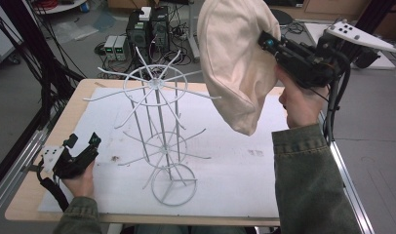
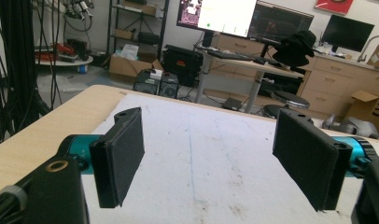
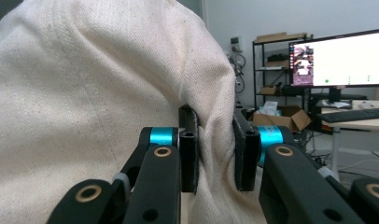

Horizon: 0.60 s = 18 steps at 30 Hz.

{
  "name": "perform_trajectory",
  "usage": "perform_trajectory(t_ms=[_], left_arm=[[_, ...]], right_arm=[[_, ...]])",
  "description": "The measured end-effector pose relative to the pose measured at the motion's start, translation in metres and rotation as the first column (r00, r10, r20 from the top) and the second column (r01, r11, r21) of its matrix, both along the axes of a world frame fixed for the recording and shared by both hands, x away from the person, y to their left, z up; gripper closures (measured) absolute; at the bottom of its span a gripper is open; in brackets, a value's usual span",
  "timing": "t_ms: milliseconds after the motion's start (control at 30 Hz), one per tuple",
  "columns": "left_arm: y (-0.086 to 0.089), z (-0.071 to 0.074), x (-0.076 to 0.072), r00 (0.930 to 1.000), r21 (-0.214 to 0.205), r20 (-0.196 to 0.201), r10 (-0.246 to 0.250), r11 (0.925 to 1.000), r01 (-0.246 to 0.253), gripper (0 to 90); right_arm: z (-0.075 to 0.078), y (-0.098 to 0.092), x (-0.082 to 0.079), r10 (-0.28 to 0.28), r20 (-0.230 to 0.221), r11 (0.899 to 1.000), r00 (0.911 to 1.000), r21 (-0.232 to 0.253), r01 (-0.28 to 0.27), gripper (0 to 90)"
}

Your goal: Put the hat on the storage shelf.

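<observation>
Right gripper (image 3: pixel 214 156) jaws were clamped on a fold of the cream hat (image 1: pixel 235 58), held at upper centre above the wire rack (image 1: pixel 159 131). Left gripper (image 2: pixel 211 161) was open, empty, lower left. The crown should be lowered centred over a rack arm, grip kept firm.

Grey floor (image 1: pixel 376 136) around a wooden table (image 1: pixel 25 195) topped with a white sheet (image 1: pixel 245 185). Beyond, a desk (image 2: pixel 253 63) bearing a lit monitor (image 2: pixel 218 16) (a second dark screen (image 2: pixel 346 30) further right), wooden drawer cabinets (image 2: pixel 332 88), cardboard boxes (image 2: pixel 124 65), black shelving (image 2: pixel 136 23), pale walls (image 3: pixel 271 18), tangled cables (image 1: pixel 49 58).
</observation>
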State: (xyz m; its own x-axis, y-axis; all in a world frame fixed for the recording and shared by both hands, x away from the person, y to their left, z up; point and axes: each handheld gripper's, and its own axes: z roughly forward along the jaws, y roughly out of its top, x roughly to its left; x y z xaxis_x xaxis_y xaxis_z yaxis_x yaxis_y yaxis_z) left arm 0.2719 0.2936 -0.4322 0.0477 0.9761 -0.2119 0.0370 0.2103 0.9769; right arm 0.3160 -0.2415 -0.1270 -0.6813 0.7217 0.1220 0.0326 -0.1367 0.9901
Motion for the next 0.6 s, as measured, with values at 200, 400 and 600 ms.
perform_trajectory(t_ms=[200, 400, 600], left_arm=[[0.000, 0.000, 0.000, 1.0000, -0.002, 0.001, -0.002, 1.0000, 0.002, 25.0], [0.001, 0.000, 0.000, 1.0000, -0.003, 0.002, 0.000, 1.0000, 0.000, 25.0], [0.001, 0.001, 0.000, 1.0000, -0.004, 0.004, 0.004, 1.0000, -0.004, 25.0]], right_arm=[[0.008, 0.017, 0.004, 0.011, 0.003, 1.000, 0.9999, -0.010, -0.011, 76.4], [0.010, 0.032, 0.004, 0.036, 0.008, 0.999, 0.9993, -0.031, -0.036, 76.0], [0.008, 0.039, 0.006, 0.046, -0.004, 0.998, 0.9989, -0.034, -0.046, 75.9]])
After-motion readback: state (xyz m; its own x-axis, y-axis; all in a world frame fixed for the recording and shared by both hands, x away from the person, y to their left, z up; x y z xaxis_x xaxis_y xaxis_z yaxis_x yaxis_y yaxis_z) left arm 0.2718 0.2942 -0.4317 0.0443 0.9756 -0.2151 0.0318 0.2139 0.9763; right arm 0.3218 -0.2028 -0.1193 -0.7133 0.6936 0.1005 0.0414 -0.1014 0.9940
